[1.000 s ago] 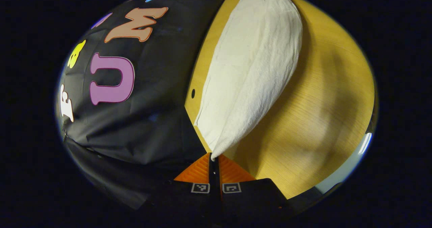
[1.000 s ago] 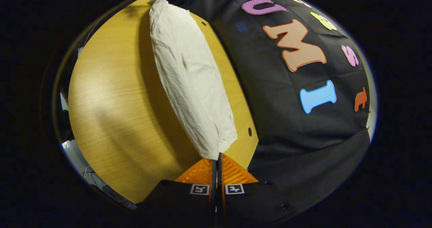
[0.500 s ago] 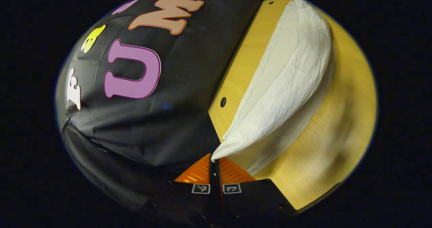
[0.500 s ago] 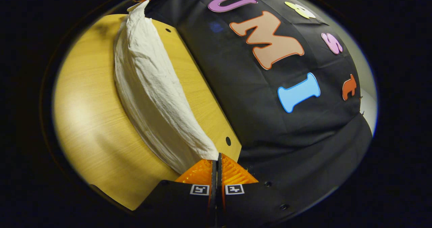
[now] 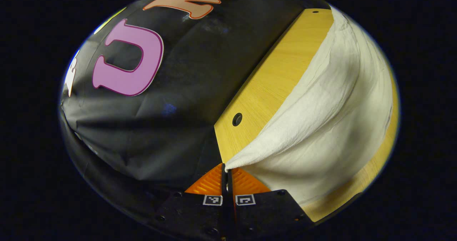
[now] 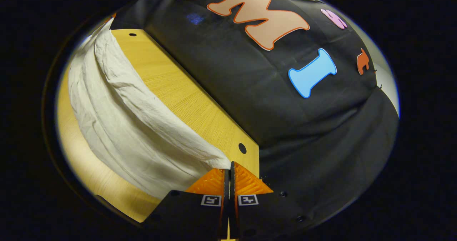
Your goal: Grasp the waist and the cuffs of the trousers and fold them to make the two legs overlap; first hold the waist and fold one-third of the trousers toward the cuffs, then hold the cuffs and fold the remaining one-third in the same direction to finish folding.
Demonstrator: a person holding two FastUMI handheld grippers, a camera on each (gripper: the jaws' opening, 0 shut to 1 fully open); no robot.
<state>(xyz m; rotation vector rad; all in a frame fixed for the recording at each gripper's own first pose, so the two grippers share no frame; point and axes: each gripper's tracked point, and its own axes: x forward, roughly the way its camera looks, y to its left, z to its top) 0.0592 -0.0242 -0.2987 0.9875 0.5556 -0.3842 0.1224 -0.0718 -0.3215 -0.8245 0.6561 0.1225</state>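
You've got the left gripper (image 5: 225, 169) pinched tight on one corner of the white trousers (image 5: 332, 126), low in the centre of the left gripper view, and the right gripper (image 6: 230, 169) clamped on the opposite corner, low centre of the right gripper view. That two-corner hold makes sense: it keeps the lifted edge taut between your hands so it travels as one straight line. The cloth arches up from each pinch and drapes back onto the wooden table (image 5: 275, 76), lying along the right of the left gripper view and the left of the right gripper view. The raised layer hangs over the layer lying flat, so I judge you're mid-fold. Keep both corners level, or the fold could land skewed.
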